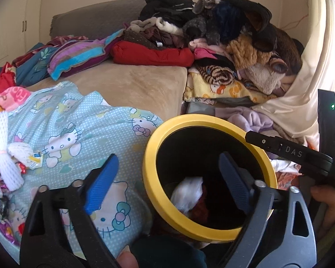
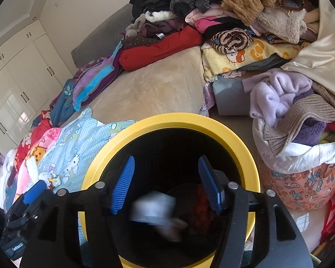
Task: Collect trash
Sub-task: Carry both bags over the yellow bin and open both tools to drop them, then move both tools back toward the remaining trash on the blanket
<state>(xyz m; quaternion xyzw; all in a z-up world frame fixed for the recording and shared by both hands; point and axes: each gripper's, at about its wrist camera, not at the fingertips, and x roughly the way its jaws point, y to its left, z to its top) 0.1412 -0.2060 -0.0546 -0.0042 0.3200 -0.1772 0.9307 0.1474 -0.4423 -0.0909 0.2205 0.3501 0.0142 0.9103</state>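
A yellow-rimmed black bin [image 1: 154, 147] stands beside the bed; it also fills the lower middle of the right wrist view [image 2: 252, 156]. White crumpled trash [image 1: 187, 192] and something red lie inside; in the right wrist view a blurred white piece [image 2: 154, 207] is in the bin's mouth below the fingers. My left gripper [image 1: 167, 183] is open and empty, one finger over the blue Hello Kitty quilt [image 1: 78, 129], the other over the bin. My right gripper [image 2: 165, 183] is open above the bin. White foam netting [image 1: 4, 151] and candy wrappers [image 1: 22, 167] lie on the quilt at left.
A big pile of clothes [image 1: 223, 33] covers the far right of the bed [image 1: 134, 82]. A fabric basket of clothes [image 2: 301, 178] stands right of the bin. White wardrobes [image 2: 17, 78] line the left wall. The right gripper's body [image 1: 301, 154] reaches in over the bin.
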